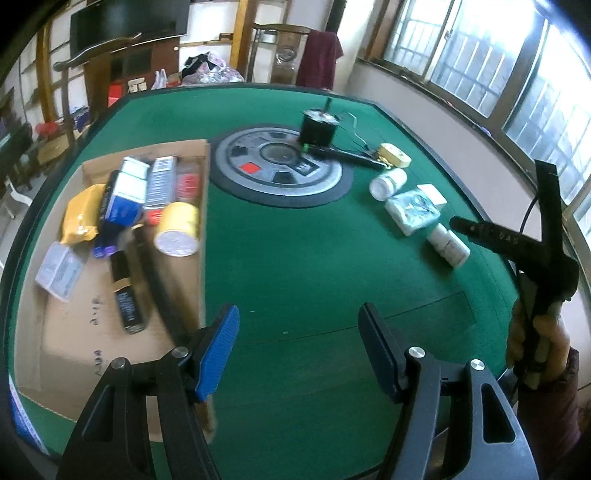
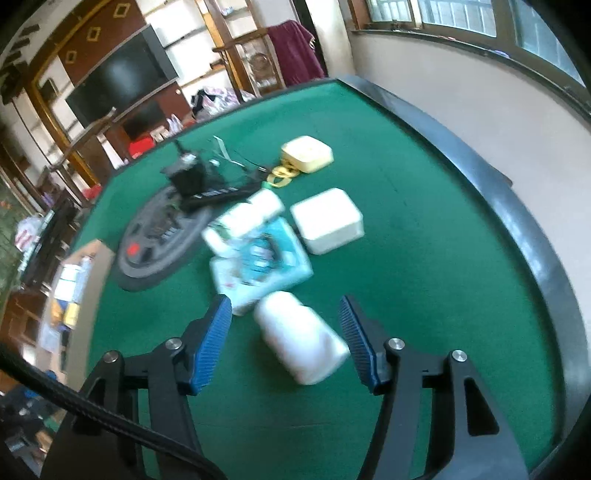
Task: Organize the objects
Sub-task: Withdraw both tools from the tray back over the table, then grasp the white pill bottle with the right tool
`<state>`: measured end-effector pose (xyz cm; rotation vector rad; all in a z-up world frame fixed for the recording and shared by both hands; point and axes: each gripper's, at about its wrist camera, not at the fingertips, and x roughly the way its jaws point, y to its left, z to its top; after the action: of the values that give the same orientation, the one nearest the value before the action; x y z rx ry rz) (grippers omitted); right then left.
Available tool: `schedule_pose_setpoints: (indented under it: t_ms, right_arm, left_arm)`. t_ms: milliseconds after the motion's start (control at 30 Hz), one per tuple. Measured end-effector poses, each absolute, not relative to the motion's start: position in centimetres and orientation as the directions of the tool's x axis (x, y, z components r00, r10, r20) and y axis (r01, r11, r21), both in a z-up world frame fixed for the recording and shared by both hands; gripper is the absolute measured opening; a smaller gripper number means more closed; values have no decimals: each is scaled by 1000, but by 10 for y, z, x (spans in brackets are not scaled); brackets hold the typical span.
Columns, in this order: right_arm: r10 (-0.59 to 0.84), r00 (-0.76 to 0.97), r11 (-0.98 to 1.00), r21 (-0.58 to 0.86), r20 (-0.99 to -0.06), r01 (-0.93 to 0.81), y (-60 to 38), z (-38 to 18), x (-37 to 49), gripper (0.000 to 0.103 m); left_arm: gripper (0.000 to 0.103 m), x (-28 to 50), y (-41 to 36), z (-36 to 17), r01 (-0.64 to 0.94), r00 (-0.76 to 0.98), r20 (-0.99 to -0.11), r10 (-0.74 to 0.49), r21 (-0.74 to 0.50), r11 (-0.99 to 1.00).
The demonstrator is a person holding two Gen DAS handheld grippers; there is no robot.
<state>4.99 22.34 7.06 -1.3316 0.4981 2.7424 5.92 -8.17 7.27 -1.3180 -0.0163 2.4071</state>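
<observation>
While the left claw [image 1: 299, 343] gapes empty, right claw [image 2: 286, 332] — approx half open — straddles white bottle [image 2: 301, 338], pads clear.

Bare green felt [image 1: 295, 258] between cardboard box [image 1: 110, 332] and bottles [image 1: 448, 243]

You face a green felt surface [image 1: 295, 258] with a dark rim. On your right, barred windows [image 1: 480, 55] let in bright daylight above a pale wall [image 2: 461, 92]. Beyond the far edge stand wooden shelves [image 1: 240, 33], a dark TV [image 1: 125, 22] on a brown cabinet, and a maroon cloth [image 1: 321, 55] hung over a chair.
</observation>
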Motion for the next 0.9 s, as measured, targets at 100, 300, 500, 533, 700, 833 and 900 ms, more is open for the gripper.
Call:
schedule_pose_setpoints:
  t_ms: [100, 300, 500, 533, 700, 833, 900]
  right_arm:
    - [-91, -599, -960, 230, -796, -161, 224, 61, 49, 59]
    - [-69, -582, -982, 158, -811, -104, 212, 47, 41, 59]
    - [-39, -604, -996, 83, -796, -45, 196, 46, 38, 50]
    - [-42, -607, -996, 84, -794, -42, 197, 47, 39, 41]
    - [-74, -614, -989, 138, -786, -58, 215, 46, 43, 34]
    - [-59, -629, -976, 176, -775, -125, 243, 46, 50, 34]
    - [-40, -644, -965, 197, -764, -174, 260, 46, 55, 34]
  left_arm:
    - [61, 57, -68, 70, -345, -468, -813, 346, -193, -919]
    - [61, 49, -36, 71, -401, -487, -797, 359, -161, -902]
    - [61, 38, 3, 72, -486, -500, -778, 382, -114, -867]
    - [61, 37, 14, 73, -508, -500, -777, 382, -93, -856]
    - [61, 32, 51, 69, -586, -495, -782, 378, -21, -810]
    - [61, 18, 74, 61, -615, -480, -793, 375, -1, -789]
    - [61, 8, 84, 57, -626, -474, -796, 377, 3, -780]
